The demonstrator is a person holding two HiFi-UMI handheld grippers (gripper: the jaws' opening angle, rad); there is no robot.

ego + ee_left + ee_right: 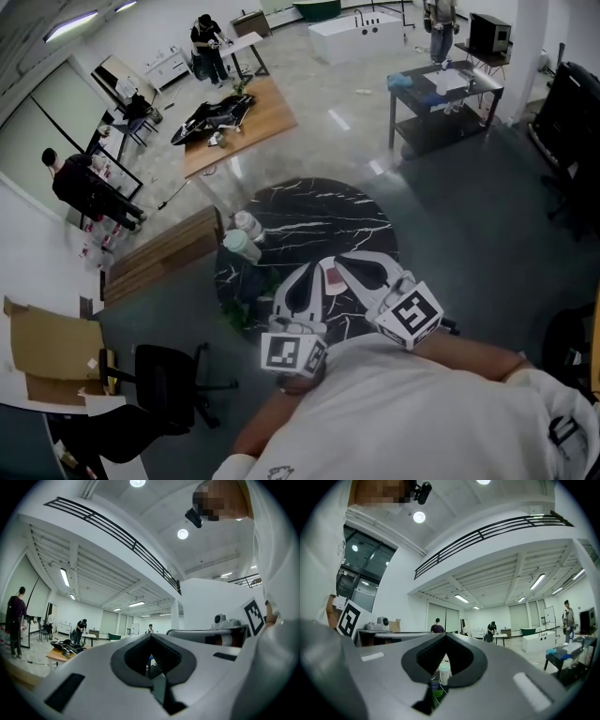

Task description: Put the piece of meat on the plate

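Neither a piece of meat nor a plate can be made out in any view, so the direction from jaws to meat, its long axis and the nearer hand cannot be settled. What shows is a round black marble bench with white veins (323, 220). Two pale-capped clear bottles (244, 234) stand at its 9 o'clock edge.

The left white two-jaw gripper (312, 269) and the right white two-jaw gripper (343, 262) are held side by side at the bench's 6 o'clock edge, close against the person's chest. Both point roughly toward 12 o'clock, their tips nearly touching each other.

In the left gripper view the left gripper (150, 637) has its jaws together at the tips with nothing between them. The right gripper (445, 635) is likewise closed and empty, and only a bottle shows through its gap. If the meat lies on the bench, it may be hidden beneath the grippers or the person's body.
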